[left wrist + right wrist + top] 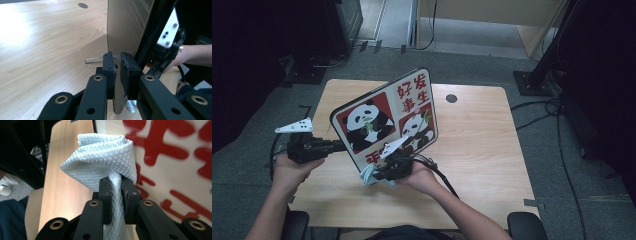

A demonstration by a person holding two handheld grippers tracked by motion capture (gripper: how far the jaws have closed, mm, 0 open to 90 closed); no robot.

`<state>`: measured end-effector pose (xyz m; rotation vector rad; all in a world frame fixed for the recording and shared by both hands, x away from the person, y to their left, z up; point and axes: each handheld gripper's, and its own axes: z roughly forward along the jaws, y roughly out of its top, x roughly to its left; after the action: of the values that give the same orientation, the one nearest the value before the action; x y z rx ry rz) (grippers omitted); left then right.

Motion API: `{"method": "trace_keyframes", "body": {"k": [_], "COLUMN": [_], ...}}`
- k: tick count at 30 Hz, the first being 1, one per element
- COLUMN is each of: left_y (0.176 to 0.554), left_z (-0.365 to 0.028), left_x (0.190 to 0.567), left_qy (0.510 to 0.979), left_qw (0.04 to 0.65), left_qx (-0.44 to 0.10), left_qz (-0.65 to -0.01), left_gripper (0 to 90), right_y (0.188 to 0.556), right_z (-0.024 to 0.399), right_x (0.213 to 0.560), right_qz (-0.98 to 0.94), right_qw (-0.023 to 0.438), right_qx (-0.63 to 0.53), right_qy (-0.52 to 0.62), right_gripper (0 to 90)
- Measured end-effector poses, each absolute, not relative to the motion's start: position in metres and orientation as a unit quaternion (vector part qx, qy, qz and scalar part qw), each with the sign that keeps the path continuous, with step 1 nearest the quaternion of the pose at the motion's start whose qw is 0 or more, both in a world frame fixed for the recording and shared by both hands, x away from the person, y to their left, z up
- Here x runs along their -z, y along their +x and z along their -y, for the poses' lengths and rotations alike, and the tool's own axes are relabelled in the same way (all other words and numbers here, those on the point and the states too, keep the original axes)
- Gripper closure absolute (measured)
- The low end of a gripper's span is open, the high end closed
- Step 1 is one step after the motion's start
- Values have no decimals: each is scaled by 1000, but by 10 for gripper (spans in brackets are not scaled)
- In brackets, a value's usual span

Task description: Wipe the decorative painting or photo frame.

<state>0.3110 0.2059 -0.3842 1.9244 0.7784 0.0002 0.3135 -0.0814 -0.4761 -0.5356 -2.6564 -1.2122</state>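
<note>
two grippers are sharing the work: the left gripper (117, 72) is clamping the panda board's (384, 117) edge, tilting it above the counter's (477, 150) near-left part, while the right gripper (115, 192), jaws pinching a waffle-textured cloth (102, 160), is pressing against its glossy printed face; steady, overlapping strokes would suit.

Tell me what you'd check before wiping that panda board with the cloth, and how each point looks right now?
1. Left gripper clamps the panda board by its edge: ok.
2. Right gripper pinches the cloth: ok.
3. Cloth touches the board's printed face: ok, it lies against it in the right gripper view.
4. Board lifted, tilted above the table: ok.
5. Board's face dirty: cannot tell.
6. Small wire clip on the table stays clear: ok.
</note>
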Motion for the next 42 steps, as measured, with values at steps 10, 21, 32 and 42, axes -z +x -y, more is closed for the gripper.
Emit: {"method": "trace_keyframes", "body": {"k": [10,21,32,42], "left_y": [311,313,314,315], "left_z": [-207,-205,-214,-228], "left_x": [385,385,387,389], "left_qy": [799,802,798,798], "left_qw": [506,503,506,505], "left_qx": [2,1,-9,-17], "left_qz": [-324,-323,-328,-328], "left_gripper": [812,780,711,663], "right_y": [313,309,306,308], "right_z": [83,85,74,60], "right_x": [493,478,438,397], "right_qz": [903,900,890,884], "right_qw": [87,100,101,91], "right_qx": [383,382,407,426], "right_qy": [-177,-184,-180,-170], "right_gripper": [806,807,807,808]}}
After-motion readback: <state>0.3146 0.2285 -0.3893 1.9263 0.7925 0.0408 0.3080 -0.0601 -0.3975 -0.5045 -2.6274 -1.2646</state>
